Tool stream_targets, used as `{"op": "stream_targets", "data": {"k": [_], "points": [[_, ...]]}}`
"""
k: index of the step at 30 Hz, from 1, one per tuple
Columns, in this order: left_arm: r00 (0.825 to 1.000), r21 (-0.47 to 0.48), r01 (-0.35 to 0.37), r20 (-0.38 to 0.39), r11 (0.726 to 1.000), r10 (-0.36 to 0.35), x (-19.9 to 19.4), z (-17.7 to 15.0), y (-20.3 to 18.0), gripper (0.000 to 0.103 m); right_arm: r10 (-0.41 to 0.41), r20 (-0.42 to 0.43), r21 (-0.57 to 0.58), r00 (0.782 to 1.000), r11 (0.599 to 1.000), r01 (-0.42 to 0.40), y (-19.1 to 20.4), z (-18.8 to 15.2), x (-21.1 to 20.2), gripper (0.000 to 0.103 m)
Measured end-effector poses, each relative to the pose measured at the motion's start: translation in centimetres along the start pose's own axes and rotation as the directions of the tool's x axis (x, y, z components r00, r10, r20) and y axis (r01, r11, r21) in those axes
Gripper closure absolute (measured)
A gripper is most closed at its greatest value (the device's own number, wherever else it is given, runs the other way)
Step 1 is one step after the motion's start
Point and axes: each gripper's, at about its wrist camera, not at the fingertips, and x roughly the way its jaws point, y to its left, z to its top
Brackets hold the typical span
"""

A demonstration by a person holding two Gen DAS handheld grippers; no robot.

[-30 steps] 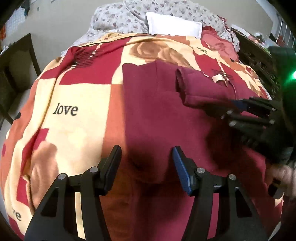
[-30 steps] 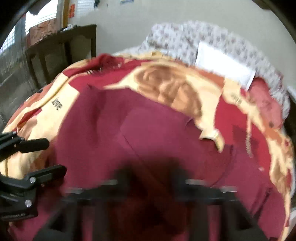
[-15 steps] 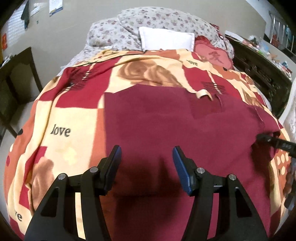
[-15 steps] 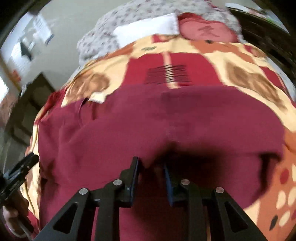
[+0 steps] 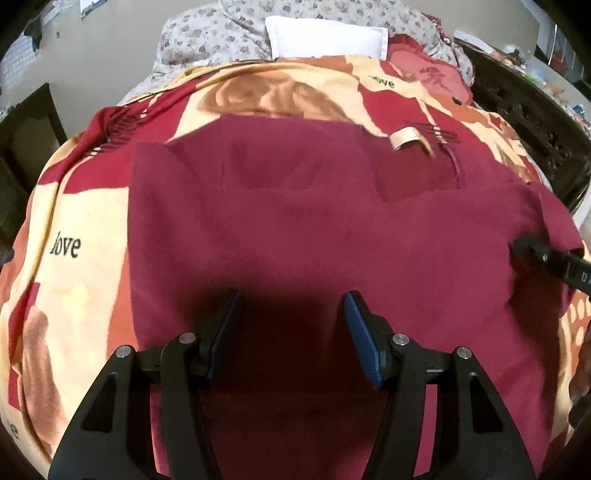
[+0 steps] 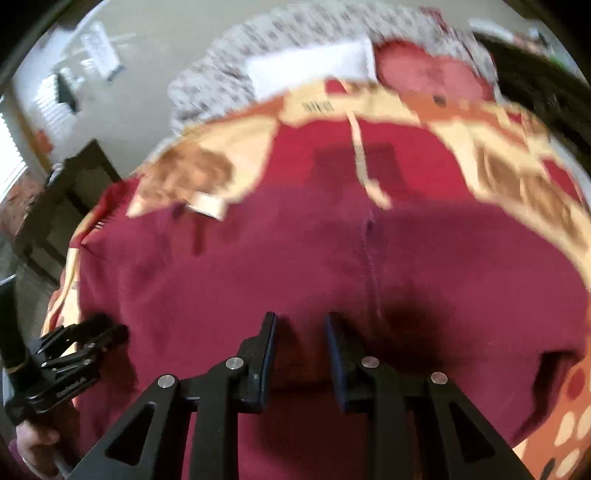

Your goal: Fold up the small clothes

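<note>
A dark red garment (image 5: 314, 229) lies spread flat on a patterned blanket (image 5: 77, 221) on the bed. A beige neck label (image 5: 404, 138) shows at its far edge. My left gripper (image 5: 290, 314) is open and empty, low over the garment's near part. My right gripper (image 6: 300, 332) is open and empty over the garment (image 6: 258, 266); that view is motion-blurred. The right gripper's tip also shows in the left wrist view (image 5: 532, 253) at the garment's right edge. The left gripper also shows in the right wrist view (image 6: 92, 339) at the garment's left edge.
Pillows and a floral quilt (image 5: 325, 33) lie at the head of the bed. A dark wooden chair (image 5: 26, 147) stands to the left, and dark wooden furniture (image 5: 532, 122) to the right. The blanket's right side (image 6: 517, 177) stays uncovered.
The right gripper carried the folded sleeve out to the right, let go and opened wider. The garment now lies spread flat. The left gripper stayed open and moved a little closer.
</note>
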Motion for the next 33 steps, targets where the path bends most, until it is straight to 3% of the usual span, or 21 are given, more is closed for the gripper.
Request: {"op": "stream_targets", "data": {"k": [7, 8, 9, 11, 17, 20, 27, 33], "points": [[1.0, 0.008, -0.024, 0.011, 1.0, 0.024, 0.2, -0.2, -0.3, 0.045, 0.033, 0.002, 0.011, 0.999, 0.999, -0.033, -0.8, -0.9, -2.2, 0.078], [1.0, 0.005, -0.026, 0.011, 1.0, 0.026, 0.1, -0.1, -0.3, 0.045, 0.043, 0.002, 0.005, 0.999, 0.999, -0.043, -0.8, -1.0, -2.5, 0.072], [1.0, 0.0, -0.026, 0.01, 1.0, 0.026, 0.0, -0.2, -0.3, 0.046, 0.056, 0.006, -0.01, 0.998, 0.998, -0.056, -0.6, -1.2, -3.1, 0.056], [1.0, -0.013, -0.016, 0.01, 1.0, 0.016, -0.5, -0.2, -0.3, 0.046, 0.054, 0.017, -0.042, 0.998, 0.998, -0.053, 0.0, -1.3, -3.8, 0.049], [0.999, -0.018, 0.012, 0.039, 1.0, -0.011, -2.5, 0.0, -0.7, 0.046, 0.001, 0.11, -0.072, 0.994, 0.997, 0.007, -0.4, -1.7, -6.5, 0.049], [0.998, -0.019, 0.039, 0.047, 0.999, -0.038, -2.8, 0.2, -1.1, 0.046, -0.041, 0.09, -0.058, 0.995, 0.997, 0.047, -1.7, -1.7, -6.4, 0.049], [0.999, -0.036, 0.035, 0.025, 0.999, -0.035, -1.8, 0.1, -1.9, 0.046, 0.06, 0.081, -0.088, 0.995, 0.995, -0.052, 0.6, -2.0, -5.7, 0.049], [0.999, -0.049, 0.002, 0.036, 0.999, -0.001, -1.6, 0.1, -0.8, 0.046, 0.061, 0.093, -0.111, 0.994, 0.993, -0.051, 2.3, -0.6, -3.7, 0.049]]}}
